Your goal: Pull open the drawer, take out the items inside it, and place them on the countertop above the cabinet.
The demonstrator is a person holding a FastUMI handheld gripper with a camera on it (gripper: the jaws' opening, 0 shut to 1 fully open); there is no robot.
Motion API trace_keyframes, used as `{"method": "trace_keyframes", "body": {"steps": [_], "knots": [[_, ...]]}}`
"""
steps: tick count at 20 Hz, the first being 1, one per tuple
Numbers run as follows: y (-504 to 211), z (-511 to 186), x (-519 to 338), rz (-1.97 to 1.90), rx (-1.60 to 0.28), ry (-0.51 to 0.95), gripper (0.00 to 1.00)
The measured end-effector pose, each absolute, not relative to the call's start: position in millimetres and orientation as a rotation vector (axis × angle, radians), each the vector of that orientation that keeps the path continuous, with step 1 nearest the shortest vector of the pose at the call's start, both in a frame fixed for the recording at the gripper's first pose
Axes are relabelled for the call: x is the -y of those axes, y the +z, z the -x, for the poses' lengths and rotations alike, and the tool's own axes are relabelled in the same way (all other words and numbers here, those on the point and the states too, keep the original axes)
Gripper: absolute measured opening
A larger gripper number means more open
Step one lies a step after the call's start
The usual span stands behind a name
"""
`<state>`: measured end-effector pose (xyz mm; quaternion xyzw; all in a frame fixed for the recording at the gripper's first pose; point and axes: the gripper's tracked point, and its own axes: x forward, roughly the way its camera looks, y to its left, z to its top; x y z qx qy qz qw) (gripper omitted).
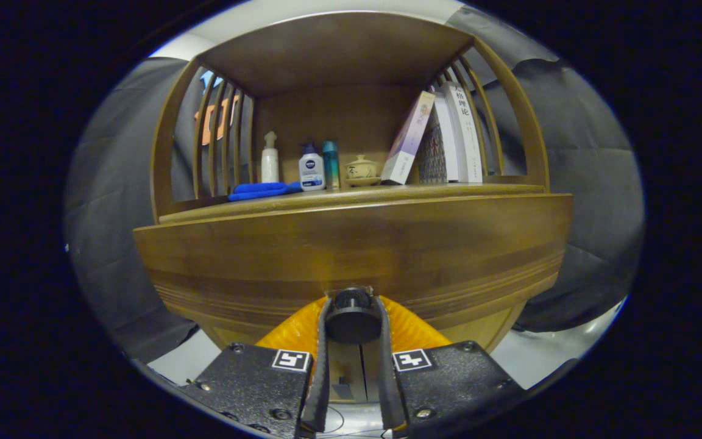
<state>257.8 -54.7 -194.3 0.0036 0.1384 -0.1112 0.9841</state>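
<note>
A wooden cabinet's drawer front point(351, 244) stands close ahead of me, with a round dark knob point(352, 312) at its lower middle. My gripper point(353, 317) is shut on that knob, one finger pressing each side. Above the drawer runs the countertop point(357, 198), set under a shelf with slatted sides. Whether the drawer is pulled out at all I cannot tell, and its inside is hidden.
On the countertop stand a folded blue cloth point(261, 191), a white pump bottle point(270, 158), a white-and-blue bottle point(311, 169), a teal can point(330, 163), a lidded teacup on a saucer point(361, 170) and several leaning books point(442, 137). Pale floor point(546, 353) lies below the cabinet.
</note>
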Motion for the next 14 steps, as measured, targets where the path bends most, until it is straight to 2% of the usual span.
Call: {"method": "trace_keyframes", "body": {"steps": [14], "knots": [[-199,-142,32,-0.02,-0.322,-0.161,0.36]]}}
